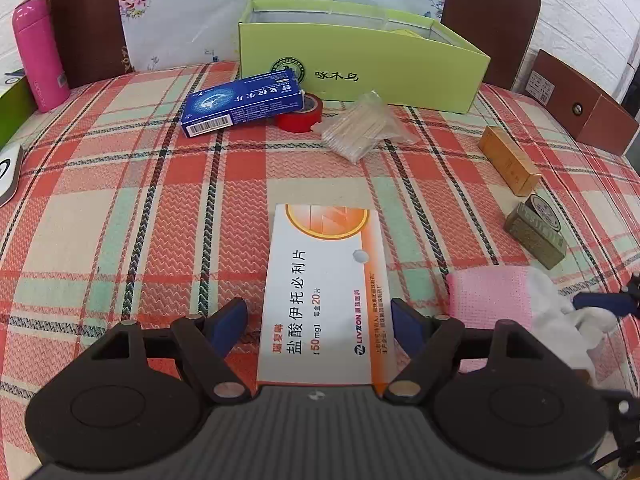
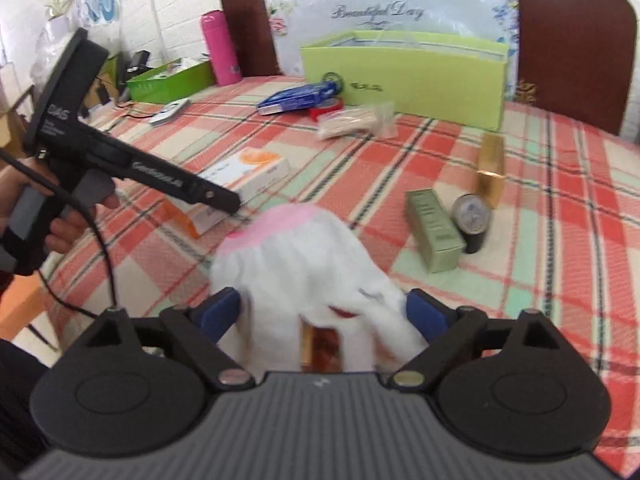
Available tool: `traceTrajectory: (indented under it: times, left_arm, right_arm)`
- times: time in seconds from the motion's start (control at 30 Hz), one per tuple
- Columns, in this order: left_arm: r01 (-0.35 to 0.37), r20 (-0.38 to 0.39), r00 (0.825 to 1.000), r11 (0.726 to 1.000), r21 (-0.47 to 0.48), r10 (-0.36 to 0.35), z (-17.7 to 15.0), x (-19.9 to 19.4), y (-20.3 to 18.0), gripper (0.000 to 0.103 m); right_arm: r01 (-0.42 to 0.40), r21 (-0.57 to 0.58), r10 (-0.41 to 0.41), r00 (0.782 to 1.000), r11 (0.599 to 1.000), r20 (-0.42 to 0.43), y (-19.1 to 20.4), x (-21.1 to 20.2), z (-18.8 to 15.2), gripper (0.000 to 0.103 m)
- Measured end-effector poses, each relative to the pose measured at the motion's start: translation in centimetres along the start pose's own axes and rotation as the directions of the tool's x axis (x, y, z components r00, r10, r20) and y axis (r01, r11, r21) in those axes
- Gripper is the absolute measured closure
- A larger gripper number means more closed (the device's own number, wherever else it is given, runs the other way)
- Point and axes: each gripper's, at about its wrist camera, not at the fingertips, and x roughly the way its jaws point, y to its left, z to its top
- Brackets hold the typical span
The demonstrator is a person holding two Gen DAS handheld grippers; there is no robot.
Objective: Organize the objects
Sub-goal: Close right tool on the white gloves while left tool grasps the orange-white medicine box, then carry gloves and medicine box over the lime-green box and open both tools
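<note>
Between your left tongs (image 1: 319,322), spread apart, lies the white-and-orange medicine box (image 1: 322,300), ungripped; your right tongs (image 2: 325,312) straddle the white-and-pink glove (image 2: 308,264), also released. Farther across the tabletop (image 1: 120,208), the olive box (image 1: 534,236), gold box (image 1: 508,160), toothpick packet (image 1: 358,128) and blue box (image 1: 242,103) wait outside the green bin (image 1: 360,68); I'd judge nearly everything remains.

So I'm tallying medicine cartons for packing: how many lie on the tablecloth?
2. The white-orange carton lies between the left gripper's fingers; the blue carton rests on the red tape before the green box. More may hide inside that box.
</note>
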Motion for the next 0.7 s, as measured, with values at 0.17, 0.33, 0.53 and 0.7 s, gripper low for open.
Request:
traceTrajectory:
  times: [0.17,0.33,0.53,0.7]
  left_arm:
    - [-0.002,0.0,1.0,1.0,0.015,0.002,0.3,0.3,-0.6,0.022]
    - [-0.014,0.003,1.0,0.999,0.033,0.014,0.1,0.4,-0.8,0.022]
    - [-0.016,0.005,1.0,0.999,0.028,0.016,0.0,0.4,-0.8,0.022]
    - [-0.01,0.007,1.0,1.0,0.025,0.009,-0.1,0.2,-0.5,0.022]
  right_arm:
    - [0.007,-0.048,-0.007,1.0,0.999,0.007,1.4,0.7,0.4,0.041]
    - [0.002,-0.017,-0.003,1.0,1.0,-0.007,0.9,1.6,0.9,0.042]
    - [-0.008,-0.054,0.008,1.0,0.999,0.006,0.9,3.4,3.0,0.029]
    - [-0.026,-0.037,0.027,1.0,0.999,0.011,0.8,4.3,4.2,0.077]
